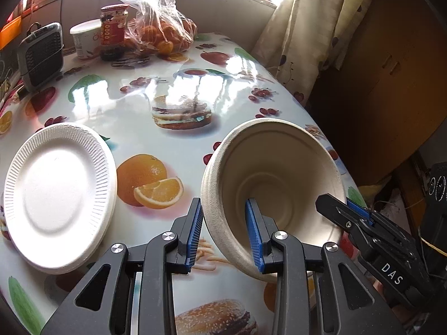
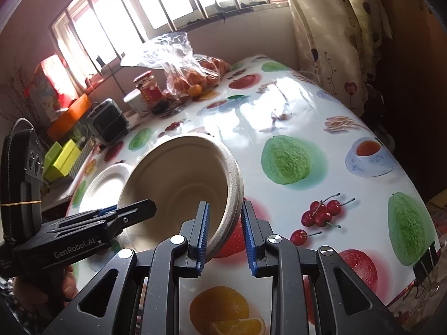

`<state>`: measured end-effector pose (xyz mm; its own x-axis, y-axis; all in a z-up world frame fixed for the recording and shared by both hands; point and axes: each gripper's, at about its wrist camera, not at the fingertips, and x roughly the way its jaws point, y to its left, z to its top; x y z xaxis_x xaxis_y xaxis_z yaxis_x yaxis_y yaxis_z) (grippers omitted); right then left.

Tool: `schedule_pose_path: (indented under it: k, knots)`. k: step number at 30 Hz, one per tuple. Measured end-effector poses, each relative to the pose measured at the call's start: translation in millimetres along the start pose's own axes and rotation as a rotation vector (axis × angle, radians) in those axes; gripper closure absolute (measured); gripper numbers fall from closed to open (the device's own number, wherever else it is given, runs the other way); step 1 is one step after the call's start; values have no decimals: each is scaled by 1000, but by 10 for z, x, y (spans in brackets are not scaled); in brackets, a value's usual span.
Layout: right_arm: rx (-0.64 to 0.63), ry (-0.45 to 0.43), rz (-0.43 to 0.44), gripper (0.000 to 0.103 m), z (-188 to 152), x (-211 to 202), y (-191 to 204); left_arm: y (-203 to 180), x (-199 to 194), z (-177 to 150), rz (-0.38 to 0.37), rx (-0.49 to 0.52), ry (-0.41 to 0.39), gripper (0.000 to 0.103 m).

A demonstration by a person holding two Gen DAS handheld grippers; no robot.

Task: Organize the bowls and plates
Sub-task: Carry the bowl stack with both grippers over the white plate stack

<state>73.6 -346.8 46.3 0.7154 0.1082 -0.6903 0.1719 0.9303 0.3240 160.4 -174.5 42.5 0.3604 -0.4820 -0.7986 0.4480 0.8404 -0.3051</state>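
A beige paper bowl (image 1: 279, 167) hangs tilted above the fruit-print table (image 1: 167, 145), its mouth facing the cameras. My left gripper (image 1: 223, 203) is shut on the bowl's near-left wall, one pad inside and one outside. From the right, my right gripper (image 1: 346, 212) clamps the opposite rim. In the right wrist view the bowl (image 2: 178, 167) sits with its rim pinched in my right gripper (image 2: 225, 205), while my left gripper (image 2: 134, 209) holds its left side. A white ribbed paper plate (image 1: 58, 195) (image 2: 106, 184) lies flat on the table left of the bowl.
At the table's far end stand a plastic bag of oranges (image 1: 162, 30), a red-lidded jar (image 1: 113, 28), a white tub (image 1: 83, 39) and a small grey appliance (image 1: 42, 53). A curtain (image 1: 301, 42) and a wooden cabinet (image 1: 391, 83) border the table's right edge.
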Motion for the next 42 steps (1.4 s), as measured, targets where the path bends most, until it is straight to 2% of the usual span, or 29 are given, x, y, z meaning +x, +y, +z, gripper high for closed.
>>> schedule_pose_path:
  k: [42]
  knots:
    - [-218,90,186,80,327,789,1301,1232,-573,70,173,-218,-111,71]
